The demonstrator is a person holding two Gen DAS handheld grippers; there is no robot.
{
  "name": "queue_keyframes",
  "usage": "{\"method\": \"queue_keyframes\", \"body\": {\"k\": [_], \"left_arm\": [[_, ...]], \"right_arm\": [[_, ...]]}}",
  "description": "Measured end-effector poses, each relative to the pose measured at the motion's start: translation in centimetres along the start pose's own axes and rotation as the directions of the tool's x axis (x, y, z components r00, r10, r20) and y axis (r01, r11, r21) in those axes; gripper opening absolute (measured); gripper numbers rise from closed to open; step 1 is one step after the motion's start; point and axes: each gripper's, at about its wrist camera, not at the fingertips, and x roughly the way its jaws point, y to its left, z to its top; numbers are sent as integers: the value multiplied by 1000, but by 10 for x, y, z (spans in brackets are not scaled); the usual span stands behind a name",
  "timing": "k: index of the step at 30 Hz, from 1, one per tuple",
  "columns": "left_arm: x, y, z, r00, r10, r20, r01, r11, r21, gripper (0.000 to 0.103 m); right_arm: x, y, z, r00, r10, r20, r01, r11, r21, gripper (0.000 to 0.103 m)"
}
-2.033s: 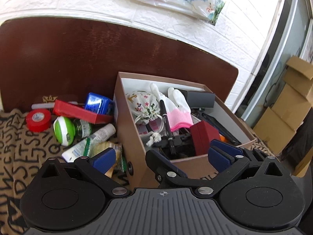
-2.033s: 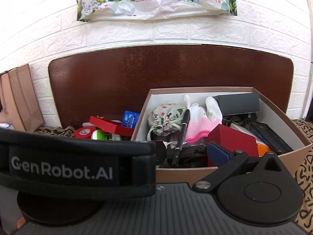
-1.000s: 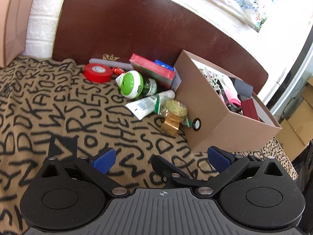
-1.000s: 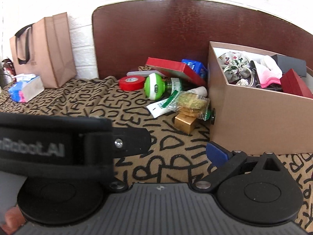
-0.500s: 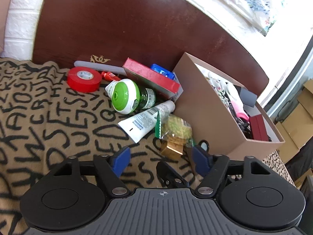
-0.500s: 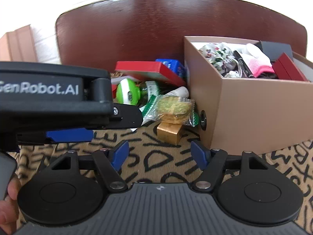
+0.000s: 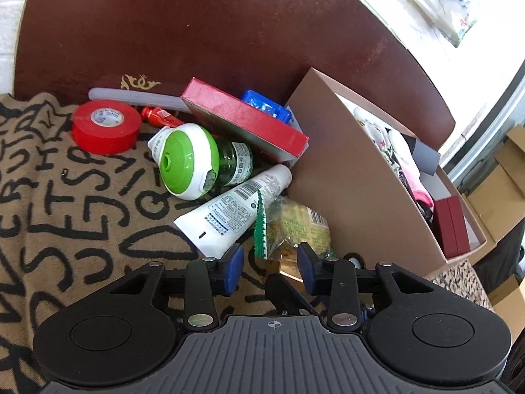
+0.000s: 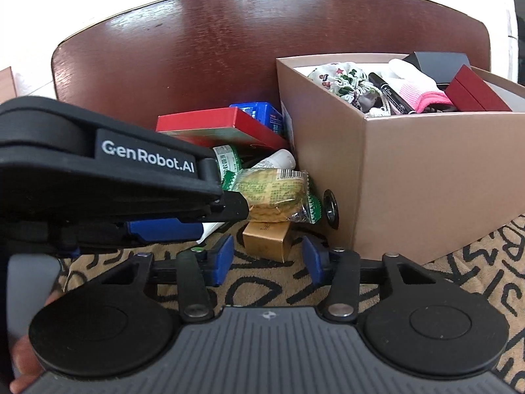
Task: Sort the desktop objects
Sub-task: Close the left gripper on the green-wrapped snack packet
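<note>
A brown cardboard box holds several sorted things: a floral pouch, a pink glove, a black pen, a red case. Left of it lies a pile: a clear snack packet on a small gold box, a white tube, a green-capped bottle, a red flat box, a blue pack and red tape. My left gripper is open, its pads either side of the snack packet's near edge. My right gripper is open just before the gold box.
A dark brown headboard stands behind the pile. The surface is a tan cloth with black letters. The left gripper's body crosses the left of the right wrist view. Cardboard cartons stand off to the far right.
Both grippers have moved away from the box and down toward the pile. Their jaws have narrowed from wide open, and the snack packet and gold box are now close in front of them.
</note>
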Motion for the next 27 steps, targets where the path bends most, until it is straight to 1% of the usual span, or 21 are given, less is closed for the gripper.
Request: {"method": "queue_keyframes", "body": {"k": [5, 6, 8, 9, 10, 11, 13, 17, 22, 27], "left_arm": [[11, 3, 5, 1000, -21, -2, 21, 1000, -23, 51], [13, 3, 7, 1000, -24, 0, 24, 999, -31, 51], [16, 4, 8, 1000, -30, -3, 30, 999, -40, 44], [17, 4, 9, 1000, -31, -2, 31, 998, -46, 38], [18, 4, 9, 1000, -28, 0, 28, 998, -52, 28], [18, 4, 9, 1000, -28, 4, 28, 998, -57, 24], [16, 5, 10, 1000, -29, 10, 30, 998, -61, 12], [8, 6, 6, 1000, -25, 18, 26, 998, -60, 2], [-9, 3, -5, 999, -23, 30, 24, 998, -53, 1], [-45, -2, -32, 999, -7, 48, 9, 999, -42, 1]], "right_arm": [[8, 3, 2, 1000, -16, -6, 16, 1000, 6, 49], [10, 3, 2, 1000, -20, -10, 20, 1000, 6, 46], [12, 4, 2, 1000, -23, -21, 23, 1000, 7, 44], [13, 4, 1, 999, -25, -25, 25, 1000, 7, 42], [14, 3, 1, 999, -22, -28, 22, 1000, 12, 41], [14, 3, 1, 999, -18, -31, 19, 1000, 17, 38], [14, 2, 0, 999, -18, -32, 19, 1000, 19, 38], [13, 0, 0, 1000, -5, -24, 6, 999, 34, 37], [5, -5, -1, 999, 28, -33, -27, 999, 30, 36], [-16, -11, -11, 994, 87, -61, -86, 996, 18, 36]]}}
